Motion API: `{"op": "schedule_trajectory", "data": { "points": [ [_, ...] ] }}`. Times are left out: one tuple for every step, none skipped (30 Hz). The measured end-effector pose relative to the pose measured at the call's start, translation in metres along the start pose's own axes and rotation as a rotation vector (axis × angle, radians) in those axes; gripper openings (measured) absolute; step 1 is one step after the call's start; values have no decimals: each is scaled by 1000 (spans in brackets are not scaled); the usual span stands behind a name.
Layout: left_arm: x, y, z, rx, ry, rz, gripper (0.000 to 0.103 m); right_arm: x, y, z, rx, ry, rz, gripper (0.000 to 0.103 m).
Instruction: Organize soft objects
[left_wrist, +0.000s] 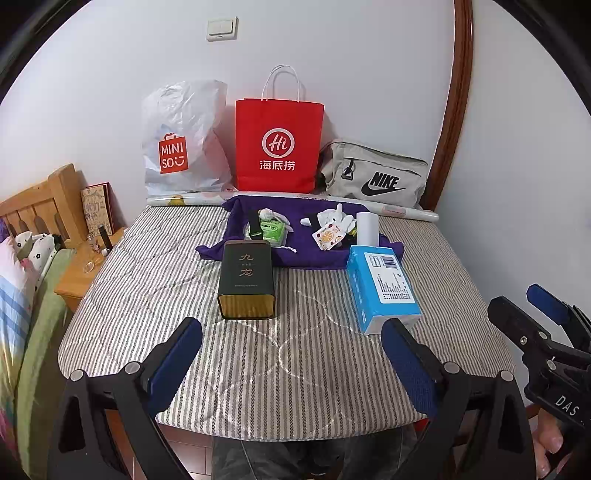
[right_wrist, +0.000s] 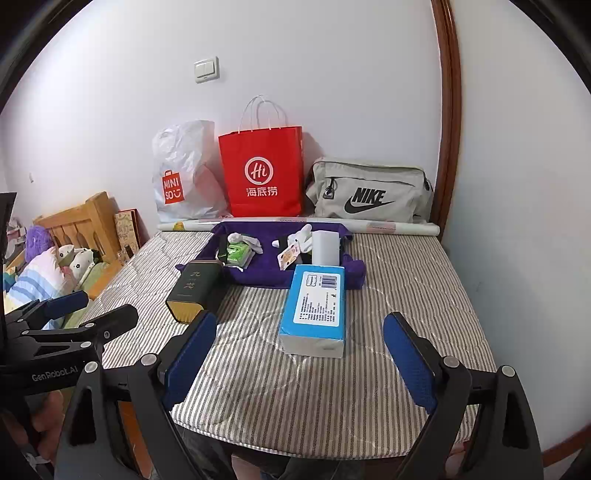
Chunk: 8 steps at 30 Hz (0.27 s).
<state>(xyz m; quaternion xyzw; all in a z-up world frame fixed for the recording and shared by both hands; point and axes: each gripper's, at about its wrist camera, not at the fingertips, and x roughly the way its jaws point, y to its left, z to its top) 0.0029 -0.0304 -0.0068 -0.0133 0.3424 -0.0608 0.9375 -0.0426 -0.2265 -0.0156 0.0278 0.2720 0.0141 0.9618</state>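
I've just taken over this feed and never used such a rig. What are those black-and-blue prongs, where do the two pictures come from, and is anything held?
No robot arm: a person holds one pair of tongs in each hand, a fisheye camera on each. One picture looks along the left tongs, the other along the right tongs. Both are open and hold nothing. On the striped mattress lie a dark tea tin, a blue tissue pack and a purple cloth with small items.

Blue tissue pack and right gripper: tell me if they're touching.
Apart. The right wrist view shows striped mattress between the open right gripper and the blue tissue pack.
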Motion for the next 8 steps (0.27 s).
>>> {"op": "schedule_trajectory", "data": {
  "points": [
    [0,0,0,0,0,0,98,0,0,0,-1,-1,1,91],
    [0,0,0,0,0,0,98,0,0,0,-1,-1,1,91],
    [0,1,0,-1,1,-1,98,-1,1,-1,-2,-1,1,91],
    [0,1,0,-2,1,-1,98,-1,1,-1,-2,-1,2,91],
    [0,1,0,0,0,-2,98,-1,1,-1,-2,0,3,91],
    [0,1,0,1,1,-3,98,-1,1,-1,-3,1,3,91],
    [0,1,-1,4,1,-2,98,-1,1,-1,-4,0,3,91],
    [1,1,-1,7,1,-1,98,-1,1,-2,-5,0,4,91]
  ]
}}
